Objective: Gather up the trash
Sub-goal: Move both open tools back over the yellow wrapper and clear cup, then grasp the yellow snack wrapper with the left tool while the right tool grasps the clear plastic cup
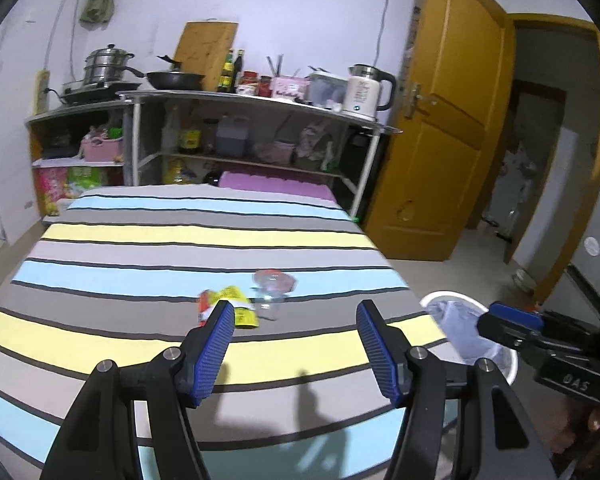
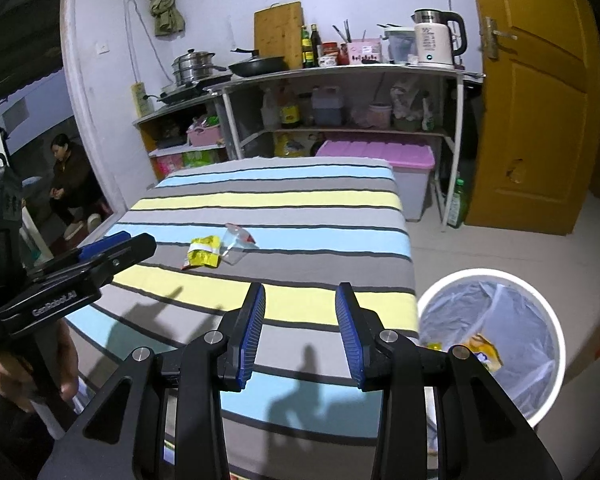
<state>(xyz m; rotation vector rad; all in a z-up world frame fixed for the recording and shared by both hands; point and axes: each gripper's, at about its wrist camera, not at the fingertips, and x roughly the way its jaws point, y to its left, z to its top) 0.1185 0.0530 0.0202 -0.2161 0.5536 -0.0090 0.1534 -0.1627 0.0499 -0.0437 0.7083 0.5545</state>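
Both grippers — left gripper (image 1: 296, 316), right gripper (image 2: 300, 300) — jaws apart, empty; yellow wrapper (image 2: 204, 254) and clear plastic cup (image 2: 236, 246) remain on the table (image 2: 320, 196) — bin (image 2: 556, 332) holds some trash.

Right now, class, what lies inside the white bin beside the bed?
The bin holds a clear liner and a yellow wrapper. The right gripper covers its near side.
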